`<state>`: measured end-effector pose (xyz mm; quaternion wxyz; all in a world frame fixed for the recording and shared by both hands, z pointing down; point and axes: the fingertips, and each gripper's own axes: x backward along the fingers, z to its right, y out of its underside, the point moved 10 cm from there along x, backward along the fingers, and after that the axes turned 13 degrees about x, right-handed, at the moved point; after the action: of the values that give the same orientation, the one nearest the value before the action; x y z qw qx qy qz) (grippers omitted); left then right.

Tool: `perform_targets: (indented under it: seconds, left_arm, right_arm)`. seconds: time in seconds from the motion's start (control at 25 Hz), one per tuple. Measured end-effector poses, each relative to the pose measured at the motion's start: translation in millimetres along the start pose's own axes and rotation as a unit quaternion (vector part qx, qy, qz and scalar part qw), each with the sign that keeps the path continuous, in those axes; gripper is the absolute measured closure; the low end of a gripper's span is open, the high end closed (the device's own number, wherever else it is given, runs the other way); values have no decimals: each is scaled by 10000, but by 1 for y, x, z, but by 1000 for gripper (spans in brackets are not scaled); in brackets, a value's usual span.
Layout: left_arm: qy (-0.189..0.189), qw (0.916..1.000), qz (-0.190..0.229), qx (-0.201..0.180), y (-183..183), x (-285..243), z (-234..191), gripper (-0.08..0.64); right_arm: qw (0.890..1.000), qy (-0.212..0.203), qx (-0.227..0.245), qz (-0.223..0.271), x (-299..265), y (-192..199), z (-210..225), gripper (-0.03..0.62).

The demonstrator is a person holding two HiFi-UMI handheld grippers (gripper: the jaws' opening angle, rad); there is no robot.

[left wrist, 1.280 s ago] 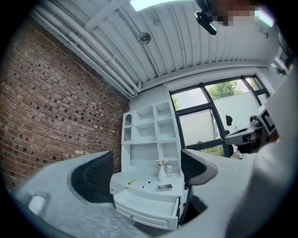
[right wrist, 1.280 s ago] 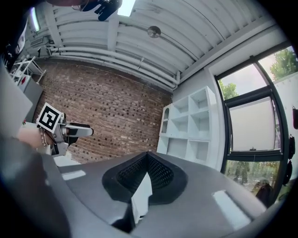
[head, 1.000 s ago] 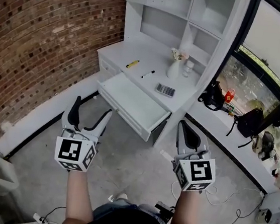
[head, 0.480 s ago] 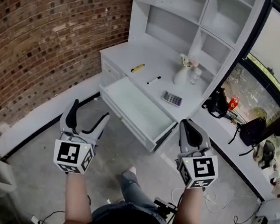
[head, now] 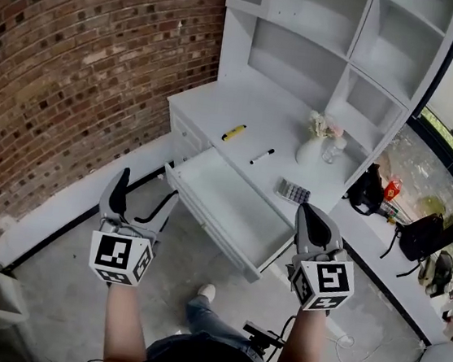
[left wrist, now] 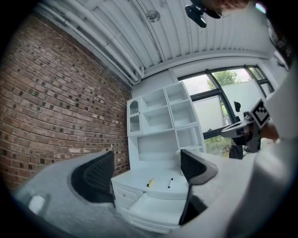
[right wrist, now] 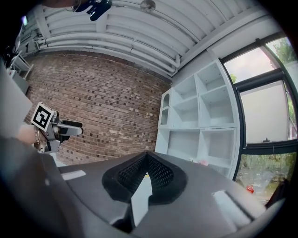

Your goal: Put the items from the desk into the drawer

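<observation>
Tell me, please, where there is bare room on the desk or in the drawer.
The open drawer is bare from wall to wall. On the desk, the strip between the brick wall and the yellow marker is free. It is crowded at the window end: vase, bottle and calculator.

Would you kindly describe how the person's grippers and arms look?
Both the left gripper and right gripper are grey, with black ribbed pads inside curved jaws. Each carries a white cube bearing black square markers. No sleeves reach the forearms.

Desk (head: 236,103) seen steeply from overhead, well apart, gripper views angled forward and upward, shelving (left wrist: 160,118) shared by all three.
</observation>
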<state>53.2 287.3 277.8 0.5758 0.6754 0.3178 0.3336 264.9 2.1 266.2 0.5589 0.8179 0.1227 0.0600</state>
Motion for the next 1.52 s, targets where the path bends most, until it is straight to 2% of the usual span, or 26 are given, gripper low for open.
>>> perform_targets:
  seconds: [0.28,0.52,0.8,1.08,1.28,1.52]
  left_arm:
    - [304,9993,-107,-178,-6,-111,-36,100]
    - [618,9979,-186,38,3,-190,-46,100]
    - [909,9952,-366,-80,12,-251,-40,100]
    - [1234,9896,-686,-261,31,-291,-28,101]
    - [1357,9870,-792,-323,39,-319,-34,150]
    - [1682,9788,-1146,-230,57,-362,-61,187]
  right_arm:
    - [9992,317,-227,-102,-98,9,31,583]
    - [9976,493,-357,-329,-145,29,56,583]
    - [9941,707,-544,-614,-154,53,67,583]
    - [9855,1283,-731,-838,-142,68,83,583]
    - [9772,1575,-881,-1119,-147,78,76,583]
    - [9678,1882,-931,-1392,-176,82,64,583]
